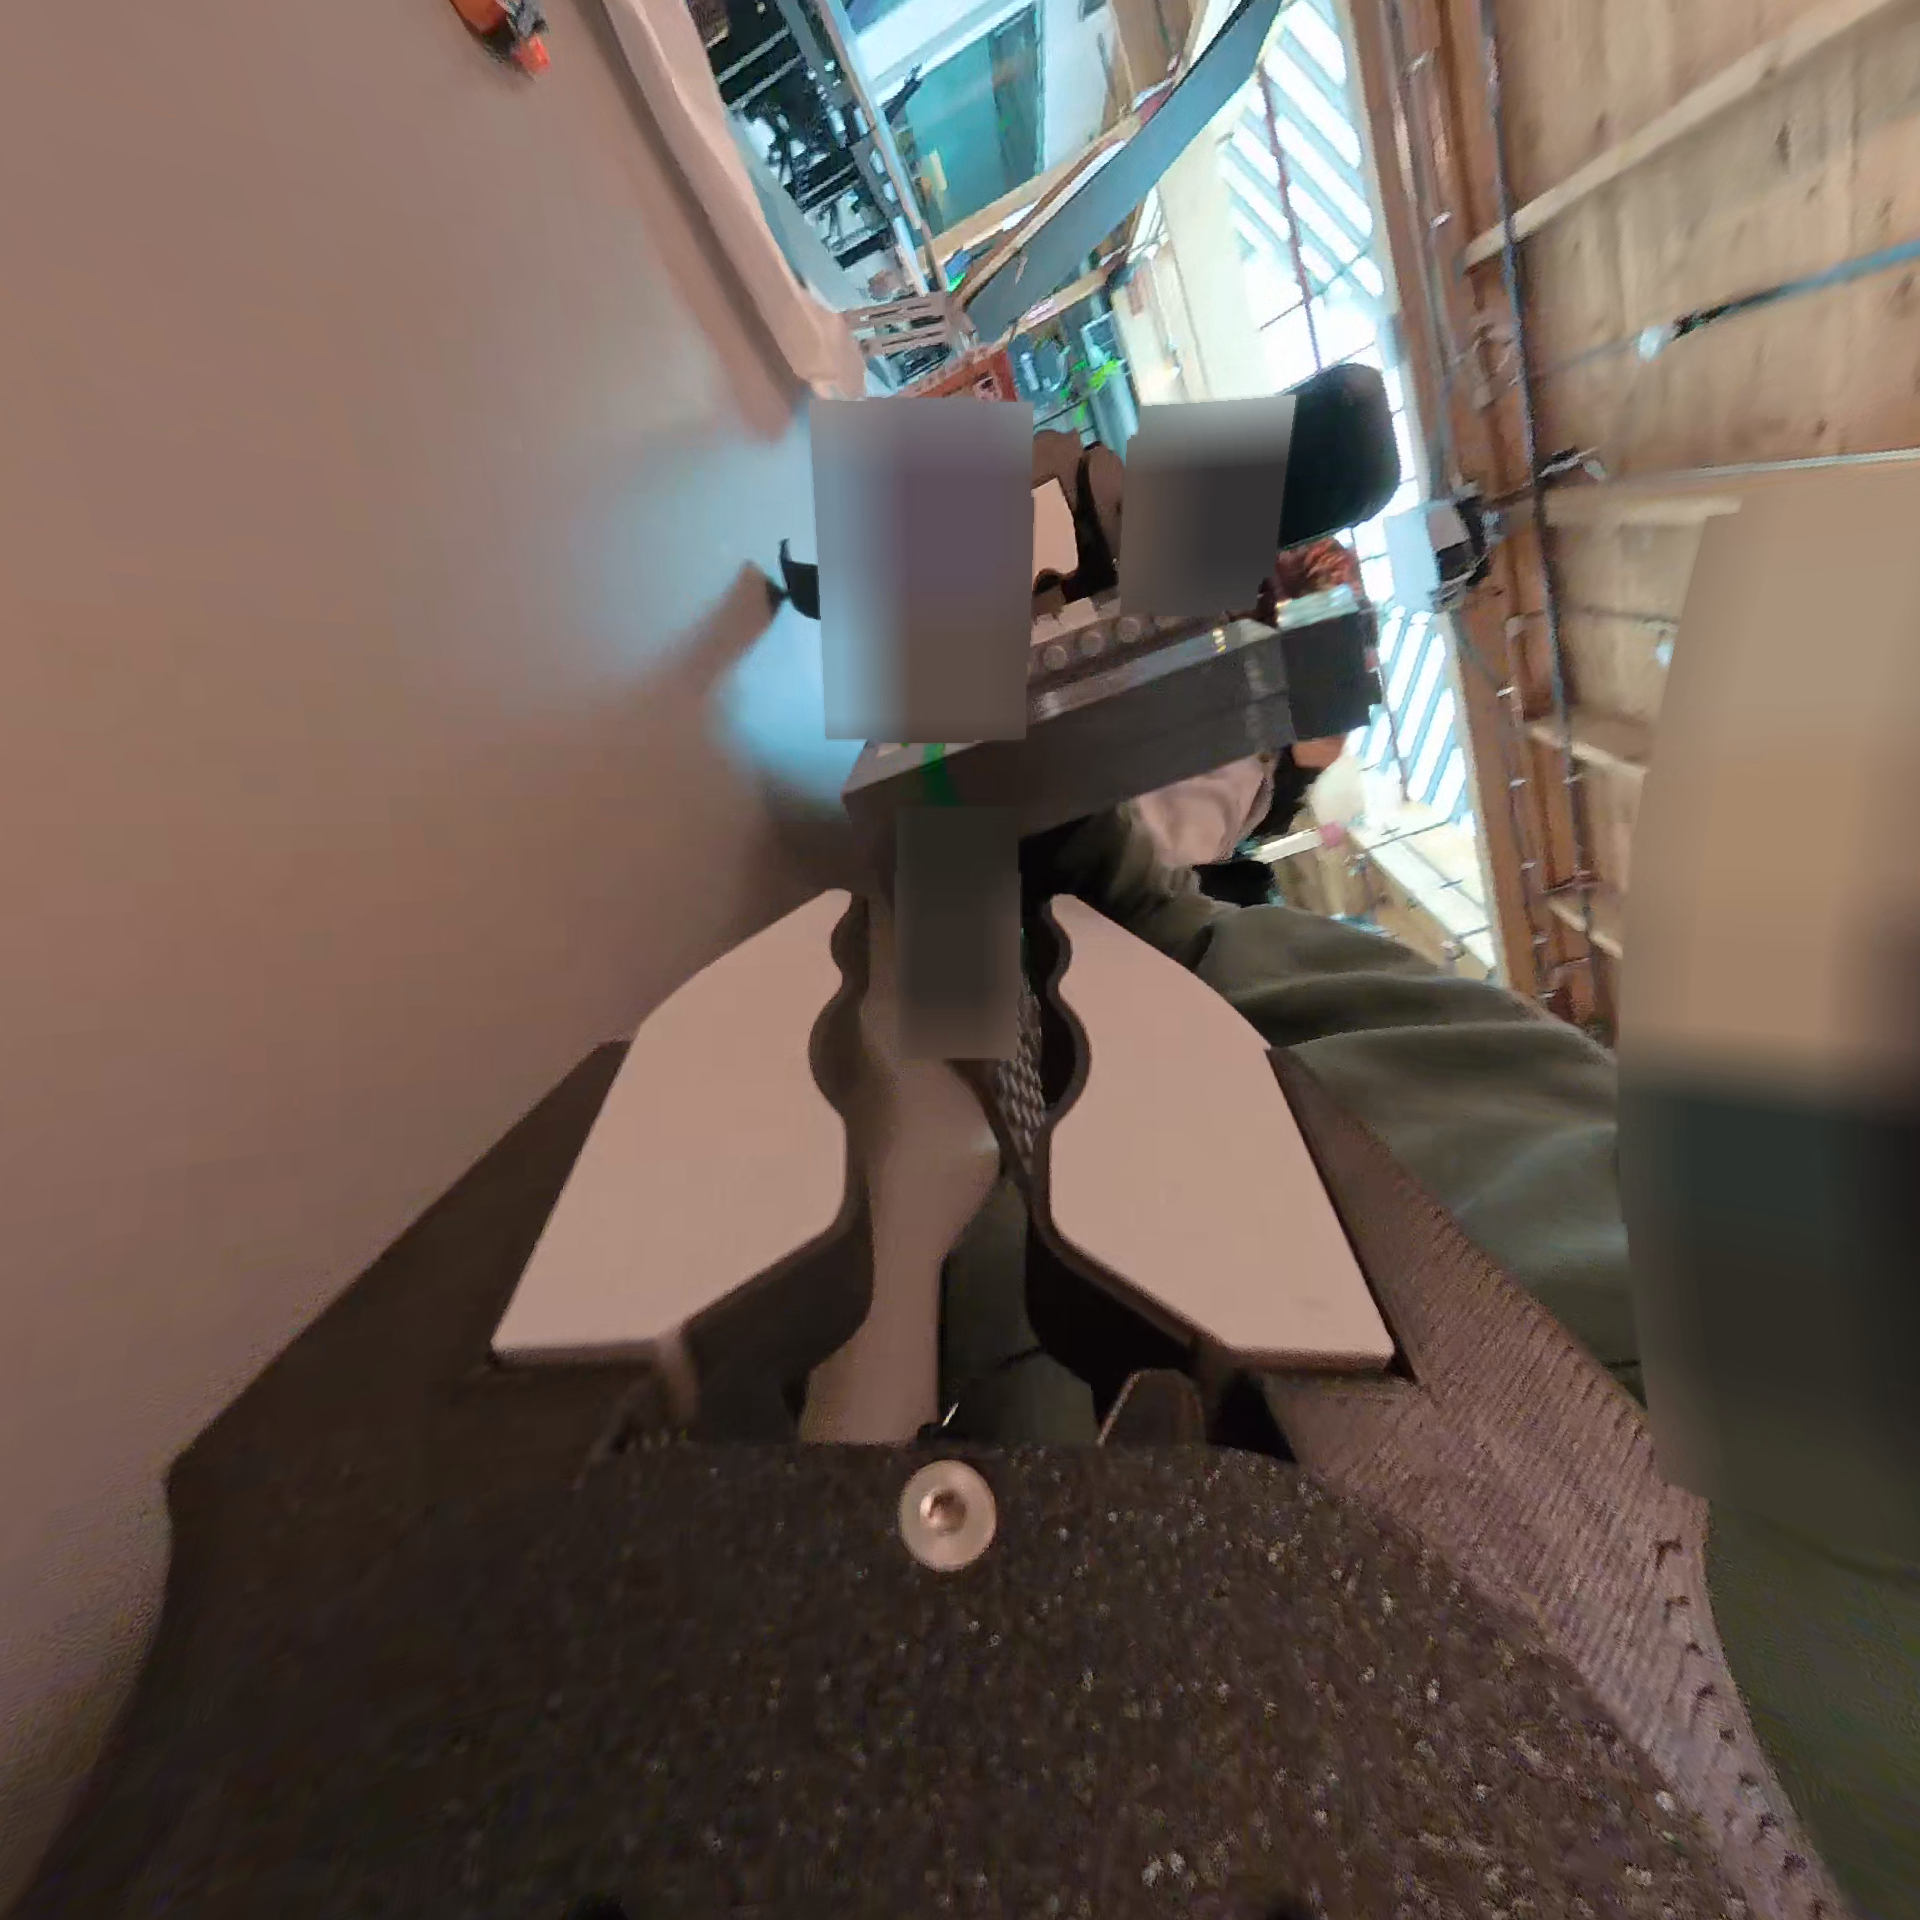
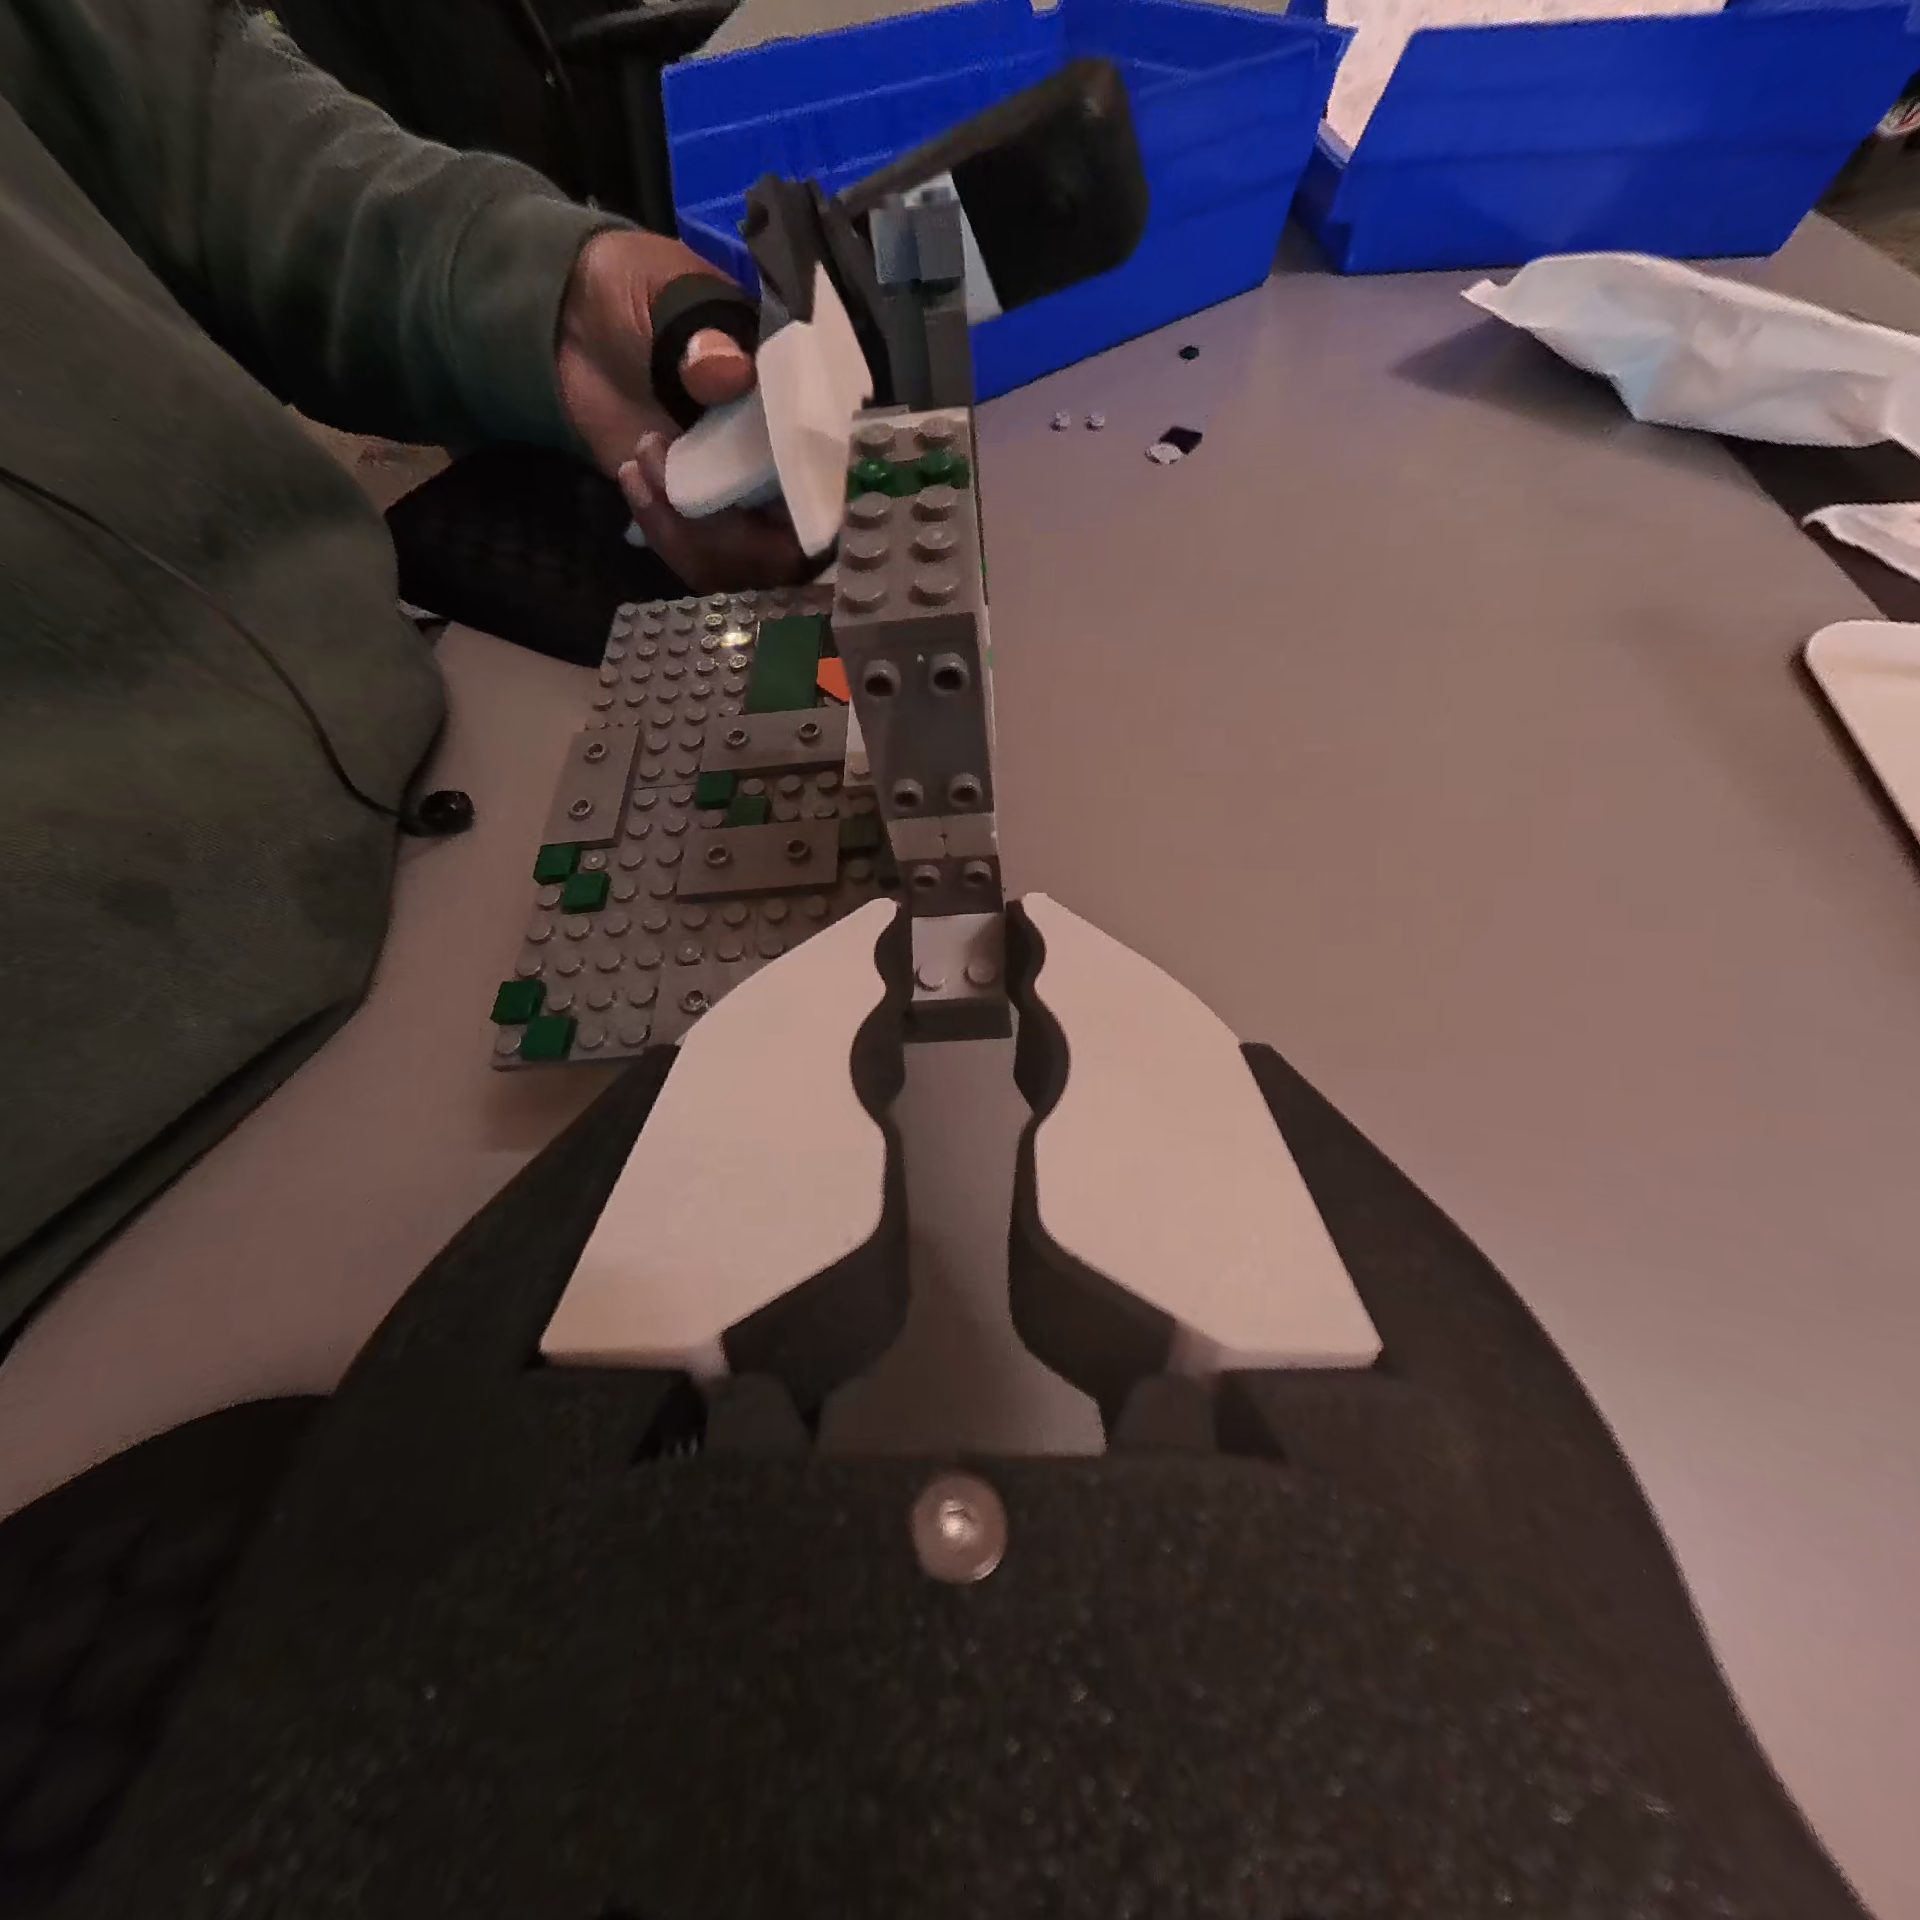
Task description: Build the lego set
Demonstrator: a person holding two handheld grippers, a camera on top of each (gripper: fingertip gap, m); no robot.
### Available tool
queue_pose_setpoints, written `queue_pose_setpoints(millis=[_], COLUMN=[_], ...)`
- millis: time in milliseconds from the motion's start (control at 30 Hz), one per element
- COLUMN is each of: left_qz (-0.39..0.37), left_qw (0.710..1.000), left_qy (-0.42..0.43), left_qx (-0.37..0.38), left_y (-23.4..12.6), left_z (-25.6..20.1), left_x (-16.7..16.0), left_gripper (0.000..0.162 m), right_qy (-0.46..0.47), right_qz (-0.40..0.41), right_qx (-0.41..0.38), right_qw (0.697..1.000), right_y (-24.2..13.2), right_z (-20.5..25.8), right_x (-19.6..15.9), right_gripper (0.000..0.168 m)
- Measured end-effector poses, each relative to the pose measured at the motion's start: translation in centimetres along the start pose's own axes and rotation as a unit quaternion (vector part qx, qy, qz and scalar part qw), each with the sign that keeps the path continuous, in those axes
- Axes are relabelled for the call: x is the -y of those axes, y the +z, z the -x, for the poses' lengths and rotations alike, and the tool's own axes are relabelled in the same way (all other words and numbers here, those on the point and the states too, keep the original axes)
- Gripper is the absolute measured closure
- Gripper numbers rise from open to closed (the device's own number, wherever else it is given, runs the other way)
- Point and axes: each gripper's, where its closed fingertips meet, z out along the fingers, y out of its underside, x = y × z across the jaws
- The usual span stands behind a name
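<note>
A long grey lego assembly with green studs is held up off the table, running away from me in the right wrist view. My right gripper is shut on its near end. My left gripper, held by a hand, grips its far end. In the left wrist view the left gripper has its jaws close together with the assembly just past the tips; a blurred patch hides the contact. A grey baseplate with green tiles and dark plates lies flat on the table, left of the assembly.
Two blue bins stand at the far table edge. White crumpled paper lies at the right, with a white flat object at the right edge. Small loose pieces lie beyond the assembly. A green sleeve fills the left. The grippers' ends are close to 9 centimetres from one another. The white flat object is about 35 centimetres from both grippers' fingertips.
</note>
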Motion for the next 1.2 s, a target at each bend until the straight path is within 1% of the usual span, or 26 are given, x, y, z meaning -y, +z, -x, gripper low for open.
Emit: queue_pose_setpoints(millis=[133, 300, 633, 733, 833, 867, 967, 1067, 1133, 1200], left_qz=[-0.008, -0.020, -0.053, -0.064, -0.070, -0.070, -0.072, -0.071, -0.068, -0.065], left_qw=[0.999, 0.996, 0.983, 0.980, 0.980, 0.980, 0.980, 0.979, 0.979, 0.979], left_qy=[-0.028, -0.073, -0.163, -0.174, -0.175, -0.177, -0.181, -0.182, -0.181, -0.182], left_qx=[-0.017, -0.037, -0.070, -0.069, -0.056, -0.052, -0.049, -0.054, -0.058, -0.064], left_y=[0.6, 1.2, 1.3, 1.3, 1.0, 0.9, 0.7, 0.7, 0.9, 1.2], left_z=[-0.3, -0.8, -1.3, -1.4, -1.0, -0.8, -0.5, -0.5, -0.6, -0.7], left_x=[-0.4, -0.9, -1.1, -1.0, -0.9, -0.8, -0.7, -0.7, -0.7, -0.6], left_gripper=[0.137, 0.153, 0.155, 0.156, 0.155, 0.156, 0.155, 0.155, 0.155, 0.155], right_qy=[-0.006, -0.004, -0.004, 0.002, 0.015, 0.023, 0.075, 0.178, 0.266, 0.348], right_qz=[0.002, 0.005, 0.016, 0.018, 0.013, 0.013, 0.012, 0.005, -0.004, -0.027], right_qx=[0.002, 0.008, 0.017, 0.017, 0.014, 0.011, 0.008, 0.034, 0.077, 0.117], right_qw=[1.000, 1.000, 1.000, 1.000, 1.000, 1.000, 0.997, 0.984, 0.961, 0.930], right_y=[0.0, 0.2, -0.2, -0.3, -0.6, -0.9, -1.9, -2.6, -2.5, -2.0], right_z=[0.2, 0.3, 0.8, 0.8, 0.6, 0.4, 0.1, 0.7, 1.9, 2.9], right_x=[0.5, 0.8, 1.9, 2.3, 2.5, 2.5, 1.9, 0.9, 0.3, 0.5], right_gripper=[0.152, 0.152, 0.152, 0.152, 0.146, 0.141, 0.130, 0.126, 0.123, 0.119])
